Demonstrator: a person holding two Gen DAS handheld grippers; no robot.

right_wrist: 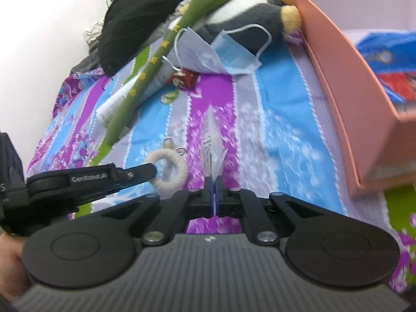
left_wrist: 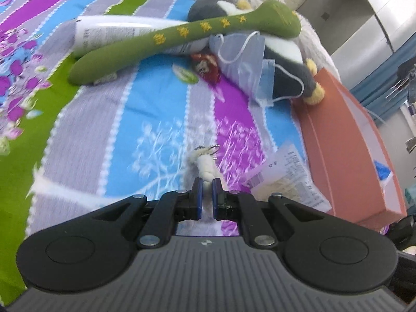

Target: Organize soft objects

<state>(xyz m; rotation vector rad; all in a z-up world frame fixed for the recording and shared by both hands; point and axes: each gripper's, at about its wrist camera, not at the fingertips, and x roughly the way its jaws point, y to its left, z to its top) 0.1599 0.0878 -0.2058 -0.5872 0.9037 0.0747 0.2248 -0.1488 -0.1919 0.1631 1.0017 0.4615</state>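
My left gripper [left_wrist: 207,185] pinching fluffy ring [right_wrist: 170,173] at edge – soft, light, squashy, hangs above bed [left_wrist: 161,98]. My right gripper [right_wrist: 213,182] closed tight on thin paper slip [right_wrist: 212,140] – floppy, tears easy. Pink box [right_wrist: 343,85] near, on right.

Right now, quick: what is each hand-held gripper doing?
Left hand-held gripper: closed on the fluffy white keyring loop.
Right hand-held gripper: closed on a thin printed paper slip.

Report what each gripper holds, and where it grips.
Left gripper: fluffy white keyring loop, pinched at its rim. Right gripper: printed paper slip, clamped at its near edge.
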